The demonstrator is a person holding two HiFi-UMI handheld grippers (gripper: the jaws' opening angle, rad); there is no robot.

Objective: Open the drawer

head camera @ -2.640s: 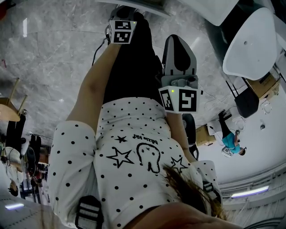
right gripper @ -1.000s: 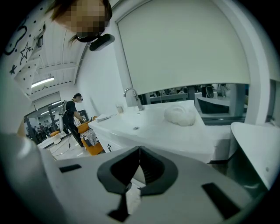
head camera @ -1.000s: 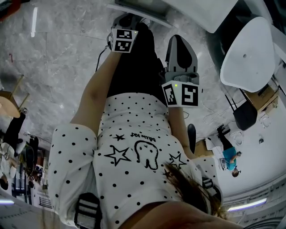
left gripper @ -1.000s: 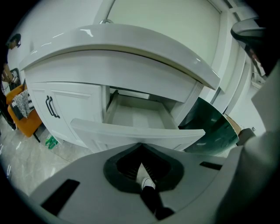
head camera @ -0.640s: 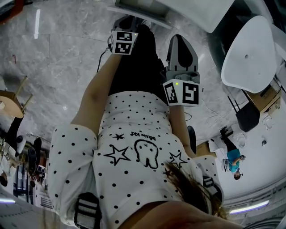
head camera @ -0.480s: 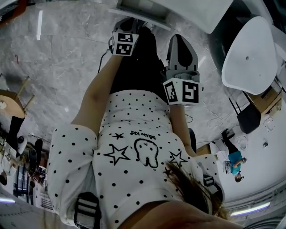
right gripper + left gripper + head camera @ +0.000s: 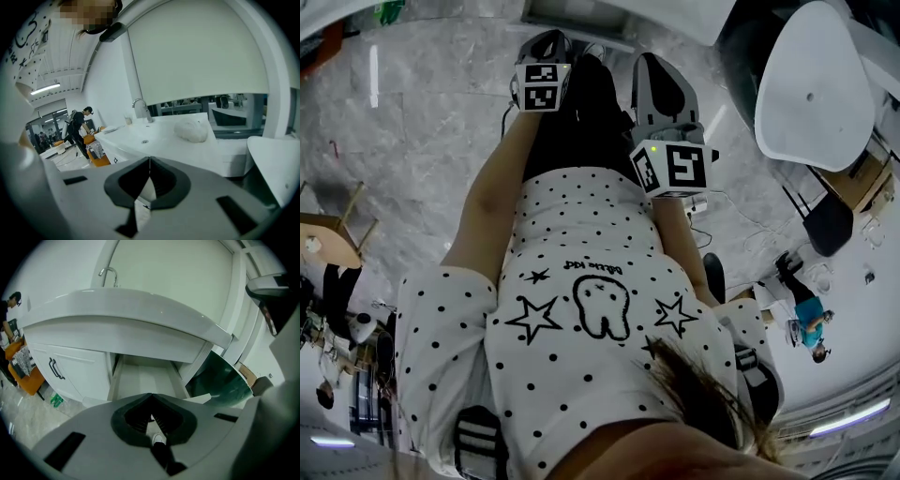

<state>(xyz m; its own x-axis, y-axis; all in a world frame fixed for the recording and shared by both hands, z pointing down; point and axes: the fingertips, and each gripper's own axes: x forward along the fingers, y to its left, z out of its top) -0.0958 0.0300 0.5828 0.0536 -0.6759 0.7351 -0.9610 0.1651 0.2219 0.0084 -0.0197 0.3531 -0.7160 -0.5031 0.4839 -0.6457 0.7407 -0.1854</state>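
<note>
Seen from the left gripper's camera, the left gripper has its jaws closed together with nothing between them. Just beyond their tips, at twelve o'clock, the drawer stands pulled out beneath a white counter. A cupboard door sits at nine o'clock. Seen from its own camera, the right gripper is likewise closed and empty. It faces a white sink top with a tap at twelve o'clock.

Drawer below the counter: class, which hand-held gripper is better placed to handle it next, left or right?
Probably left. The left hand-held gripper points at the open drawer, straight ahead. The right hand-held gripper faces the countertop; its view shows no drawer.
</note>
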